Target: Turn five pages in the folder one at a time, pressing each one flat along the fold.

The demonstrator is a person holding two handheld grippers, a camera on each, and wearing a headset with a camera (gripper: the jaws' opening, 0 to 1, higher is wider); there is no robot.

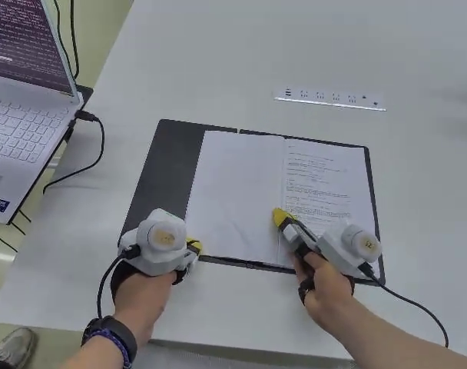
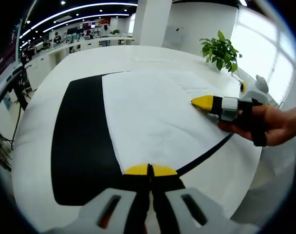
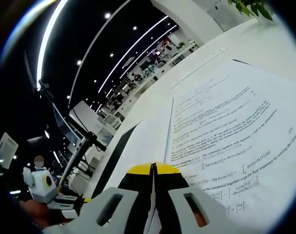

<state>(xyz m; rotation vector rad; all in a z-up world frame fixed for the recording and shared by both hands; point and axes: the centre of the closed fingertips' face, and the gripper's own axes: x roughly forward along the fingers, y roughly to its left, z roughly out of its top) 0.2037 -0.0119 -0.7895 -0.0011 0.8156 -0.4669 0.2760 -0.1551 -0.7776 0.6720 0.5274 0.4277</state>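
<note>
A black folder (image 1: 166,165) lies open on the white table, with a blank white page (image 1: 233,192) on its left side and a printed page (image 1: 326,188) on its right. My right gripper (image 1: 280,218) is shut, its yellow tips resting on the fold near the folder's lower edge. In the right gripper view the shut right gripper (image 3: 153,168) sits where the blank page (image 3: 143,134) meets the printed page (image 3: 226,131). My left gripper (image 1: 192,247) is shut at the blank page's lower left corner. The left gripper view shows the left gripper (image 2: 150,169) at that corner and the right gripper (image 2: 204,102) on the paper.
An open laptop (image 1: 22,92) stands at the far left with black cables (image 1: 95,150) running off the table edge. A socket strip (image 1: 329,98) is set into the table behind the folder. A potted plant (image 2: 218,48) stands at the far end.
</note>
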